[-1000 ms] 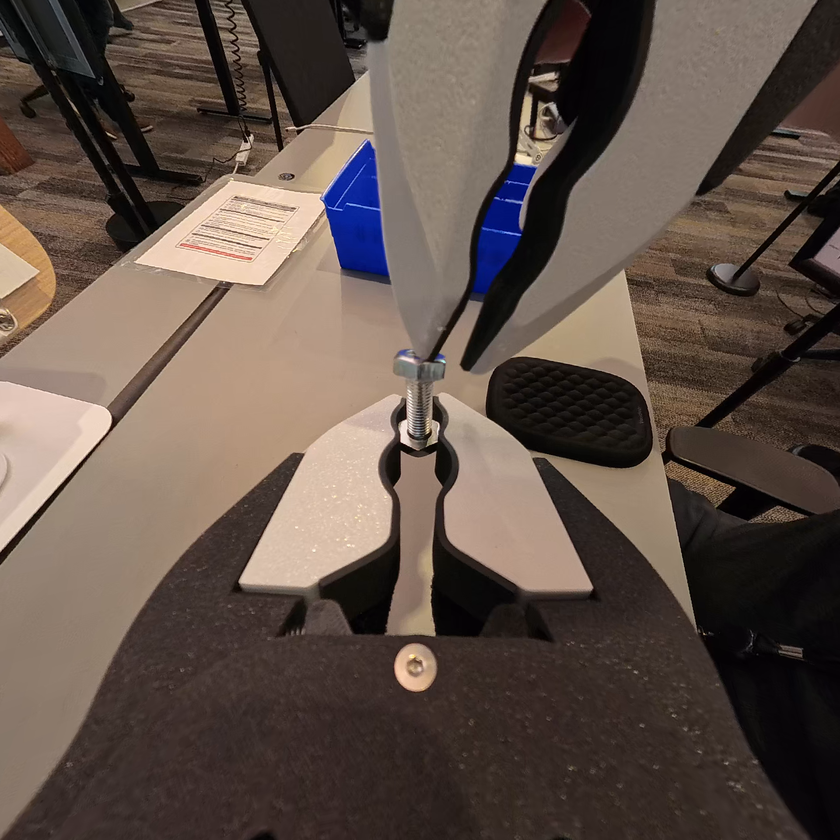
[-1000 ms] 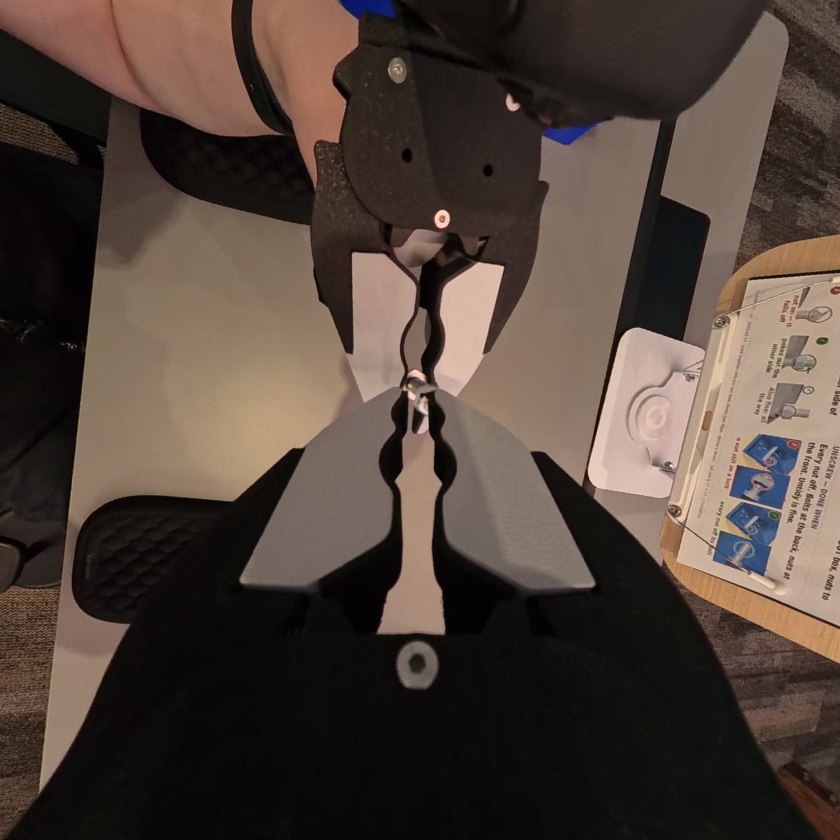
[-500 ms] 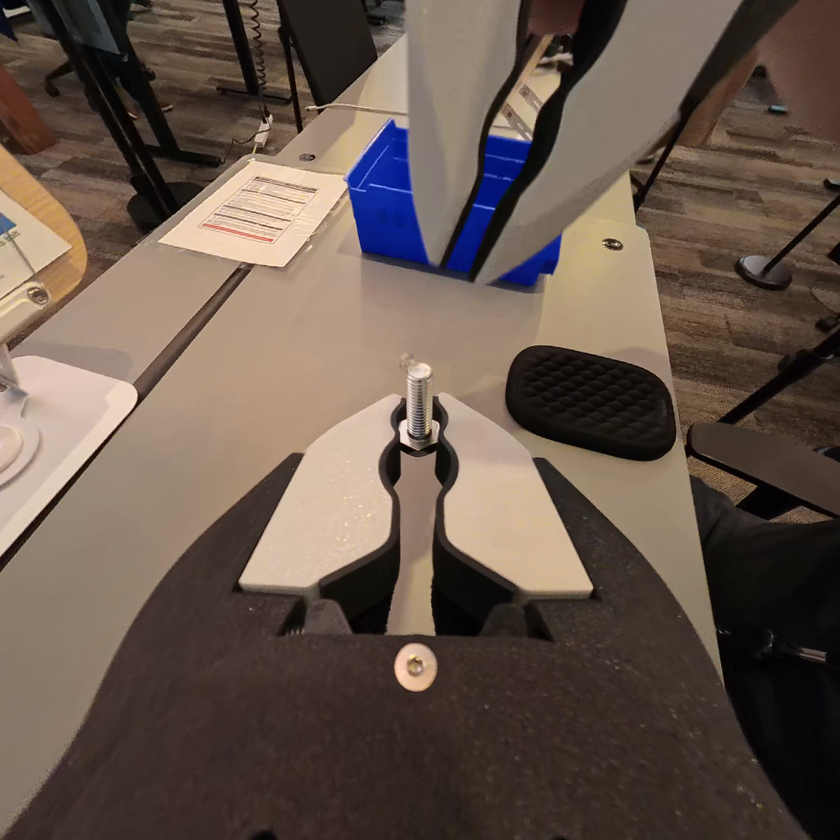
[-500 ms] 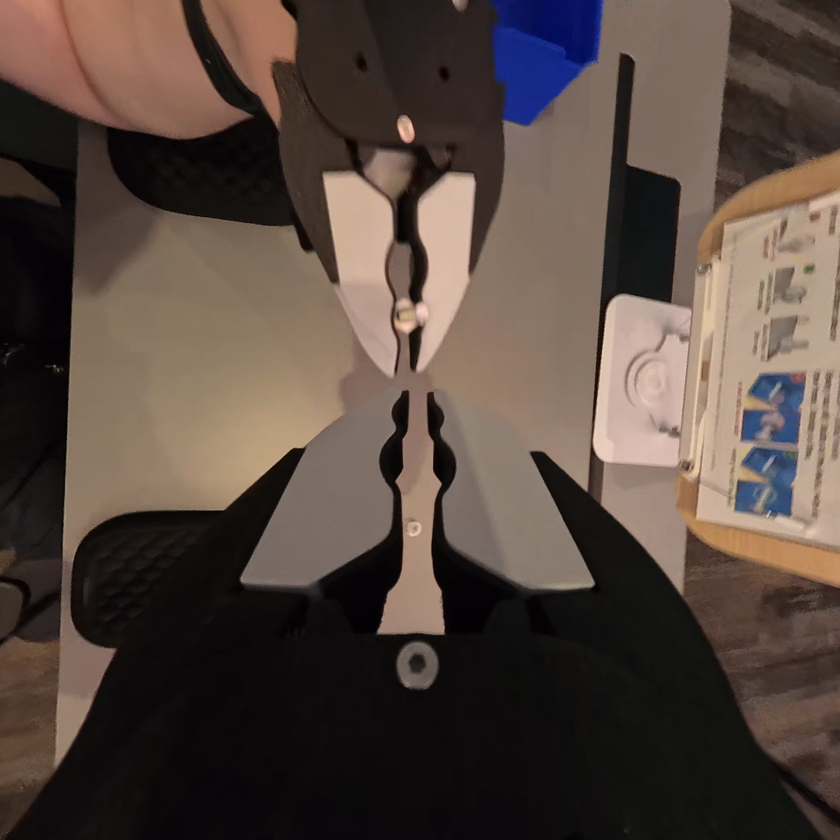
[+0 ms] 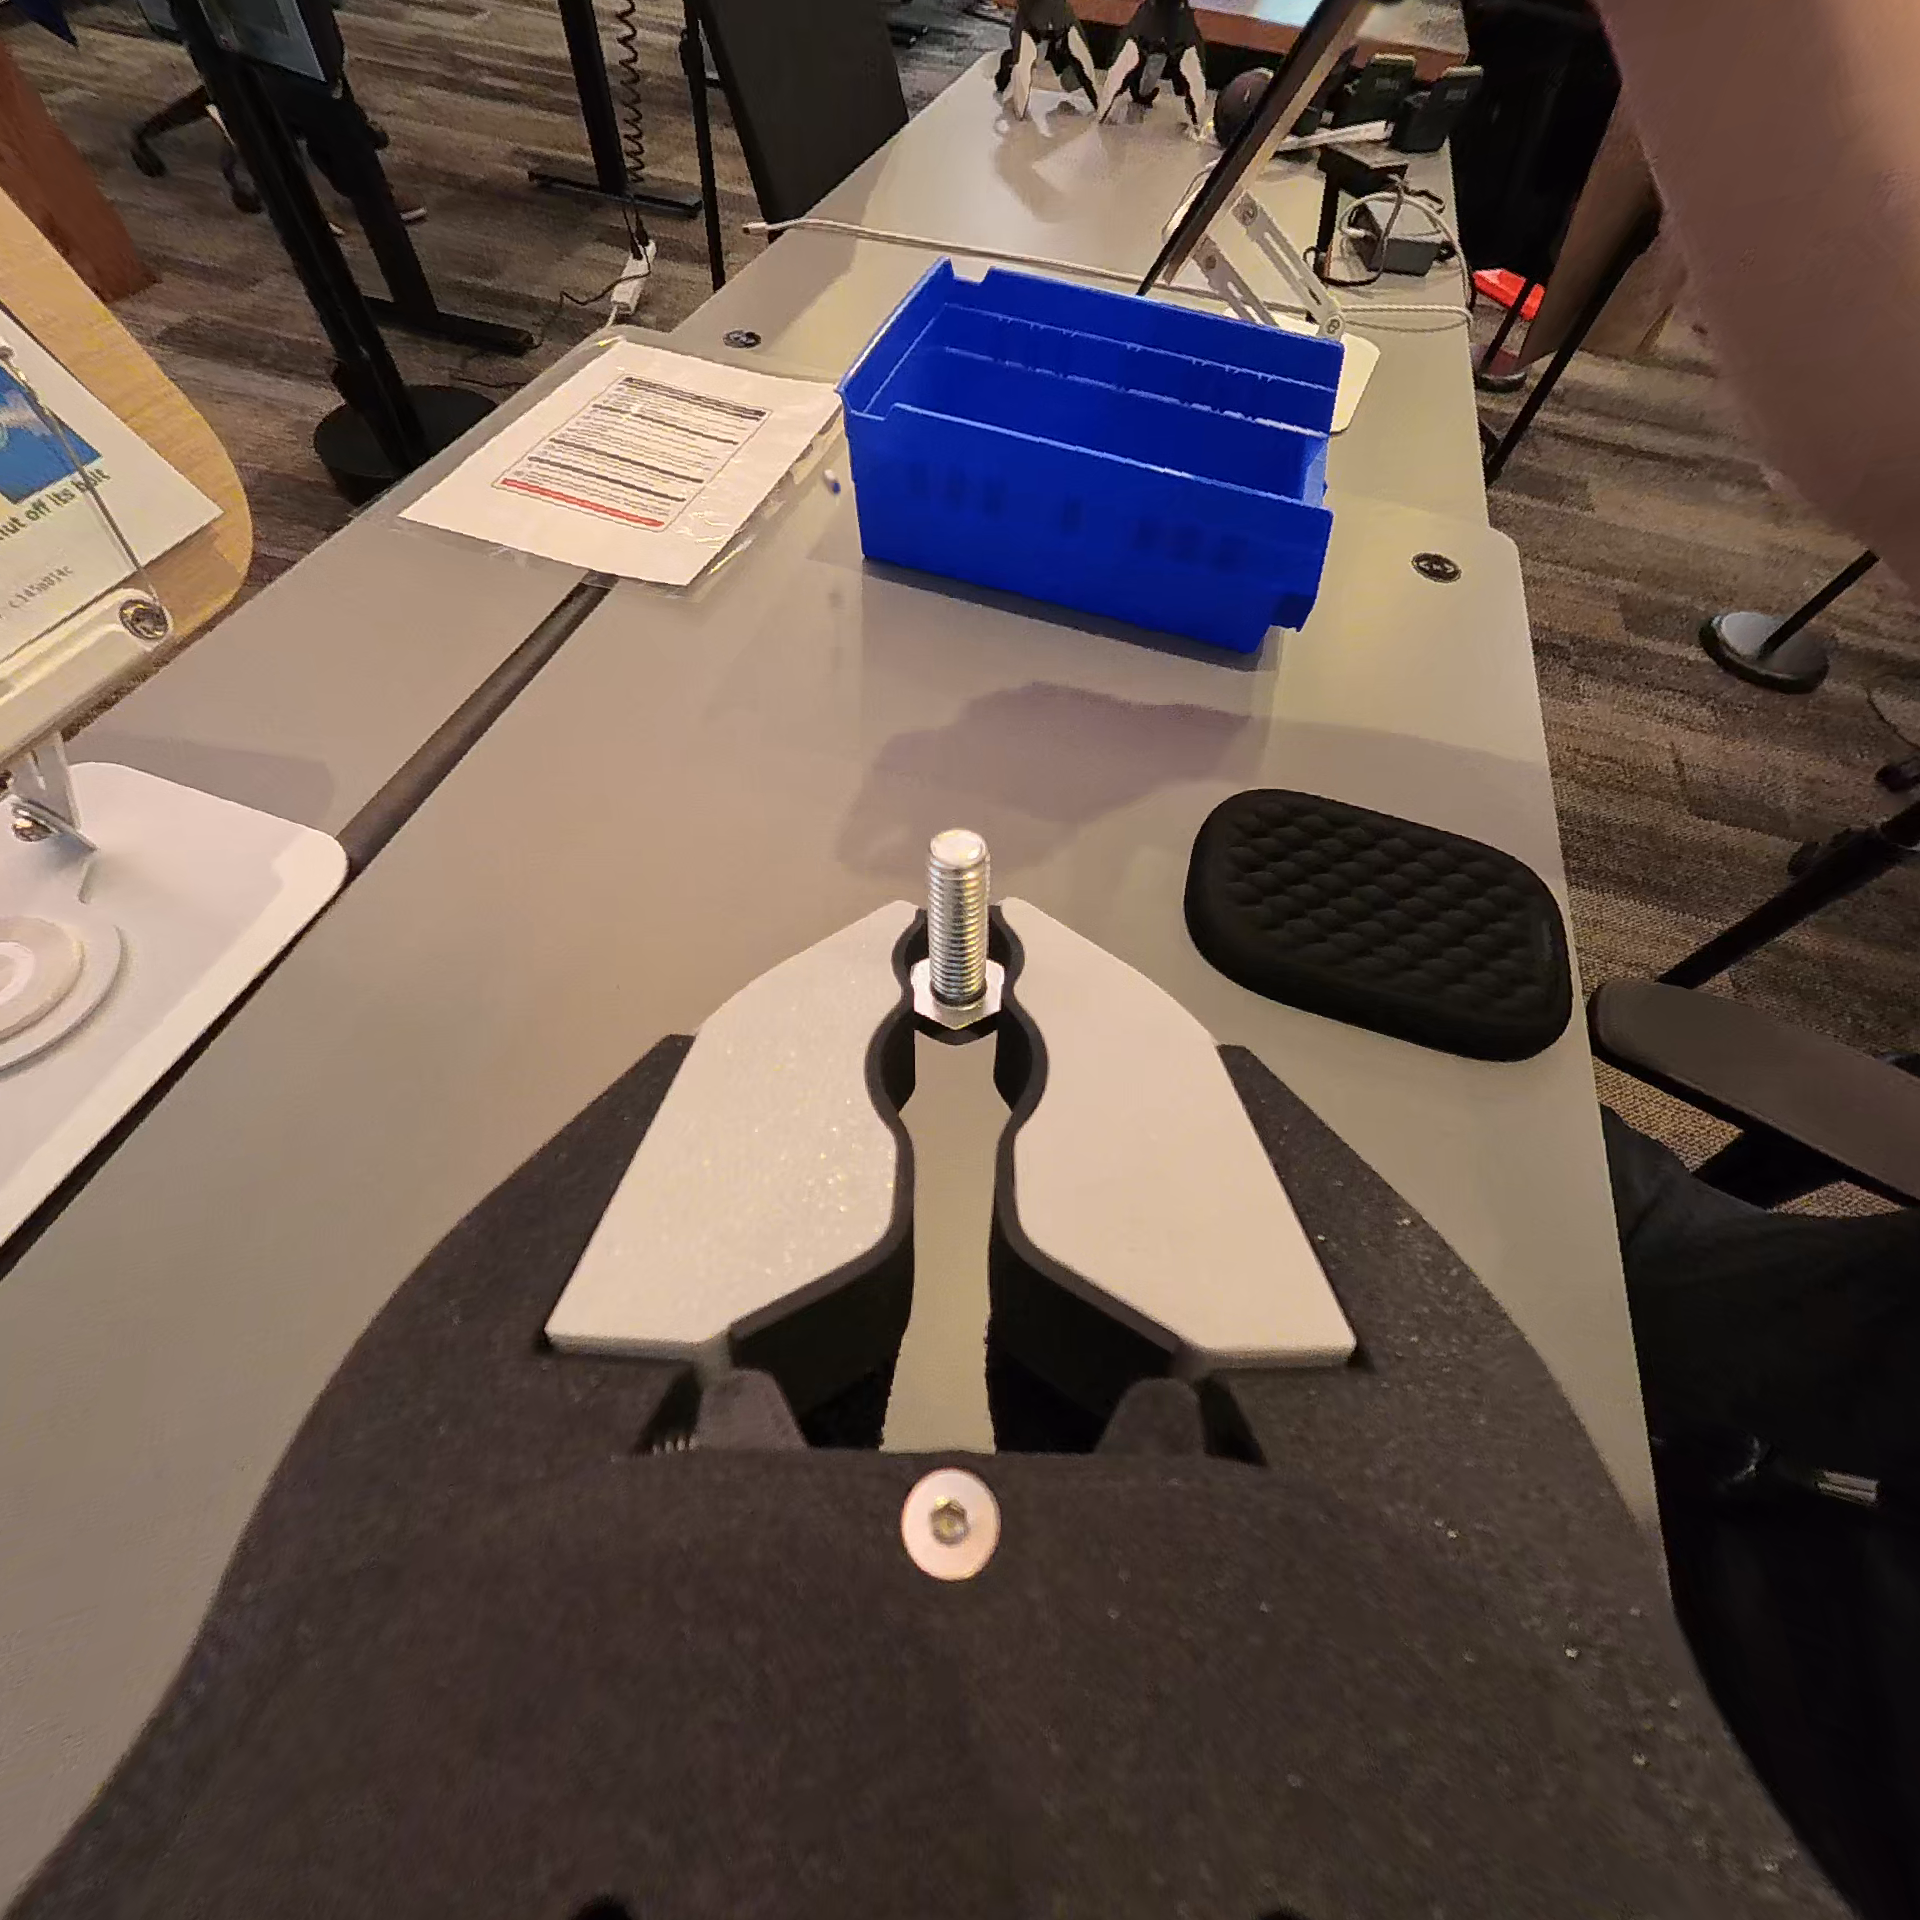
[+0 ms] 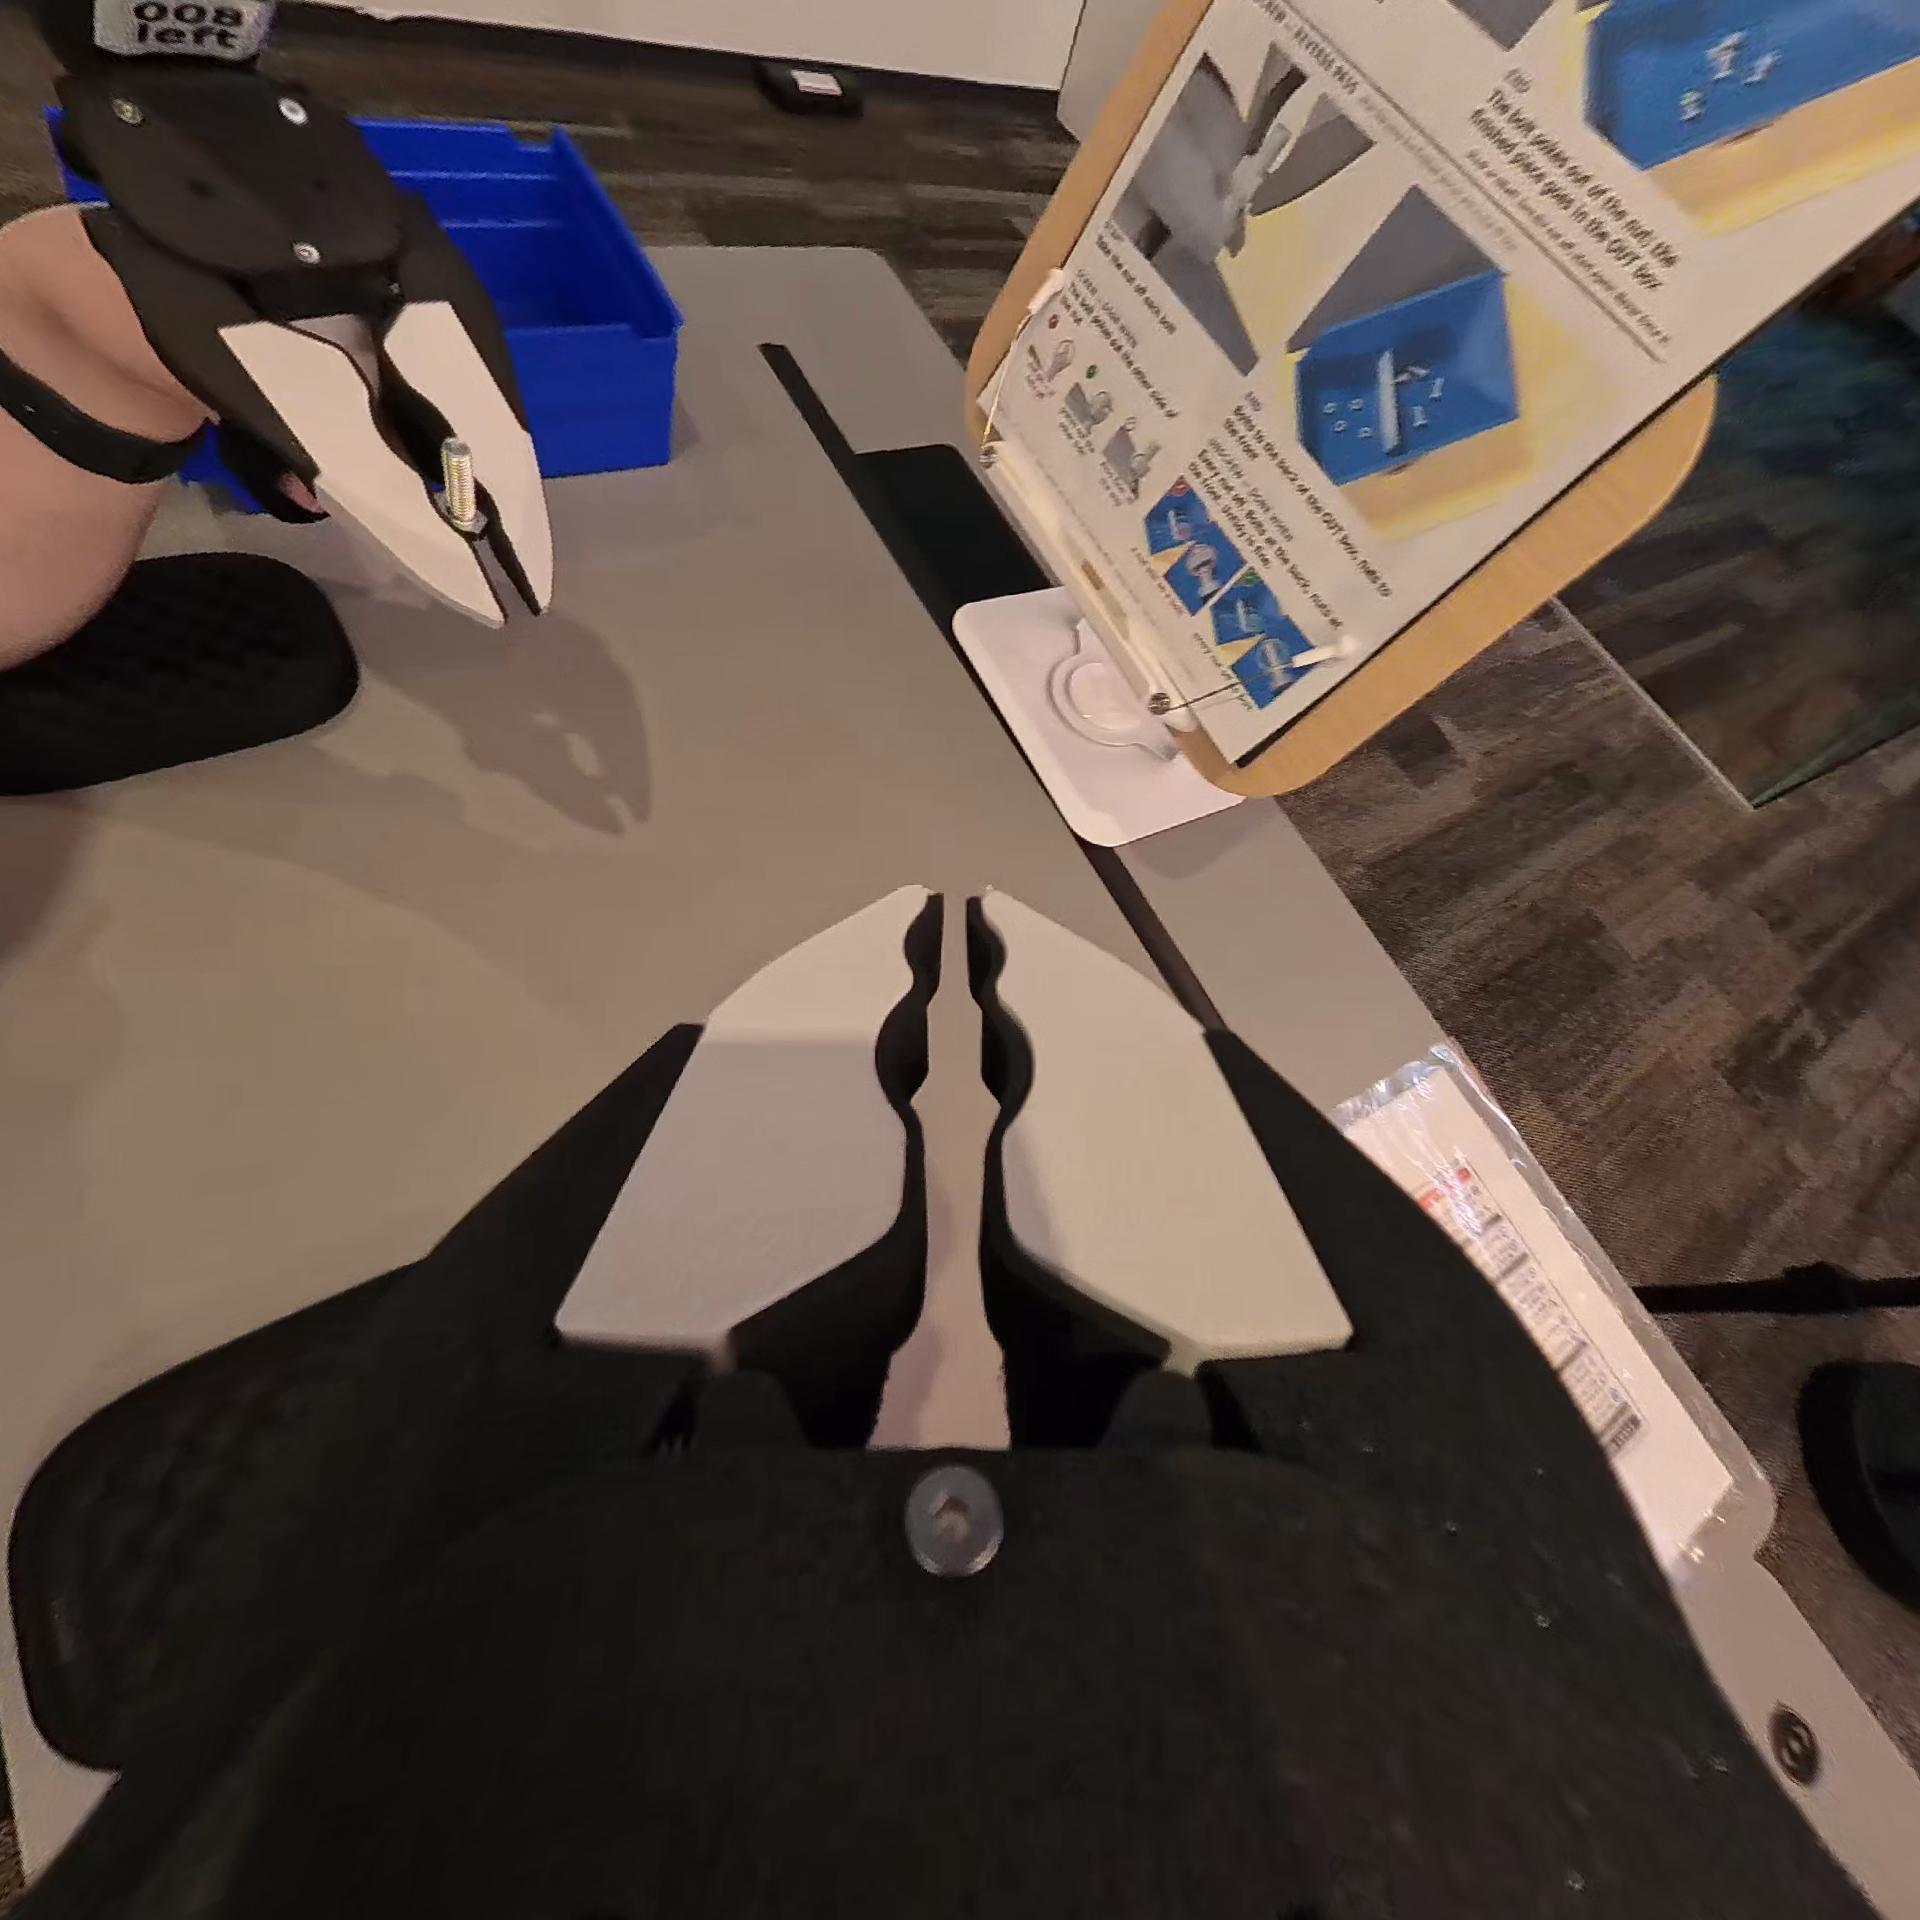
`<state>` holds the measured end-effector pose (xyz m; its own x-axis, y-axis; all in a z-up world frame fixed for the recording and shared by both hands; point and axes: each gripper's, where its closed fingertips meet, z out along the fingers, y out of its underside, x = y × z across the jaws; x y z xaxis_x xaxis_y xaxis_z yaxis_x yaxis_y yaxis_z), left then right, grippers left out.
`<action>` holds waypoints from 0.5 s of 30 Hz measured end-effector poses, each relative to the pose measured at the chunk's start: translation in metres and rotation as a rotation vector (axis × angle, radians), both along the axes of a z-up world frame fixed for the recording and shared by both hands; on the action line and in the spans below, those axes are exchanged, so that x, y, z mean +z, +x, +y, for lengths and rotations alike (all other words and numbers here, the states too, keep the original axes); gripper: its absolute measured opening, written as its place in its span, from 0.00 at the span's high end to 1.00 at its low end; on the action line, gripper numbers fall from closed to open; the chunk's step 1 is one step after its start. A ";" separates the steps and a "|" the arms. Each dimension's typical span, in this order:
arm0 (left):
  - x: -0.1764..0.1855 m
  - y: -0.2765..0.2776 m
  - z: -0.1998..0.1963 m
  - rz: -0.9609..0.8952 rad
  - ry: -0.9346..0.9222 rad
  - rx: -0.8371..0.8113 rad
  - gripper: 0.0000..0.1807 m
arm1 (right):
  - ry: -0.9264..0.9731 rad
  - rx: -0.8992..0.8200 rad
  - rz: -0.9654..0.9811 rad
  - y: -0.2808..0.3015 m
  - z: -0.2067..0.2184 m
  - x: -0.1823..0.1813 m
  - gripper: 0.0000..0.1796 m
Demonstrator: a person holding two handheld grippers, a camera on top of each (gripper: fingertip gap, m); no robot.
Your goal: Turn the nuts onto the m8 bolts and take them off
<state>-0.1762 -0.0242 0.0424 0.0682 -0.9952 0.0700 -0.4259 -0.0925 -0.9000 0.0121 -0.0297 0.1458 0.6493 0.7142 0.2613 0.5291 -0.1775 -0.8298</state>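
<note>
Silver threaded bolt point(image 5: 958, 914) in the left gripper point(image 5: 956, 940), whose fingers point(image 5: 769, 1153) are pale grey on black; blue bin point(image 5: 1091, 468) ahead of it; black quilted-pattern pad point(image 5: 1377, 920) to its right; surface point(image 5: 623, 831) plain grey; carpet point(image 5: 1714, 582) streaked brown-grey; board point(image 6: 1558, 540) ahead-right of right gripper point(image 6: 956, 904) light wood-edged.

Both grippers look alike: the left gripper point(image 5: 957, 914) has two pale grey fingers point(image 5: 764, 1132) with wavy black inner edges, set in a broad, grainy black body point(image 5: 935, 1704) with one round silver screw point(image 5: 950, 1525) in the middle just behind the fingers. The right gripper point(image 6: 954, 896) has the same pale fingers point(image 6: 1127, 1153) and black body, its screw point(image 6: 952, 1523) dark. Seen from the right wrist view, the left gripper's black top plate point(image 6: 234, 177) carries small screws and a white label, and a black band point(image 6: 78, 436) circles the wrist behind it.
</note>
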 end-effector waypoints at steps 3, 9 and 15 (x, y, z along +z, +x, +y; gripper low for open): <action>-0.002 0.002 -0.001 0.010 0.002 -0.004 0.94 | 0.015 -0.003 -0.003 0.004 -0.002 0.004 0.98; -0.006 0.004 -0.002 0.022 -0.003 -0.008 0.94 | 0.008 0.004 -0.020 0.006 -0.003 0.002 0.97; -0.005 0.002 0.001 0.014 -0.009 -0.002 0.94 | 0.010 -0.003 -0.012 0.012 -0.001 0.006 0.97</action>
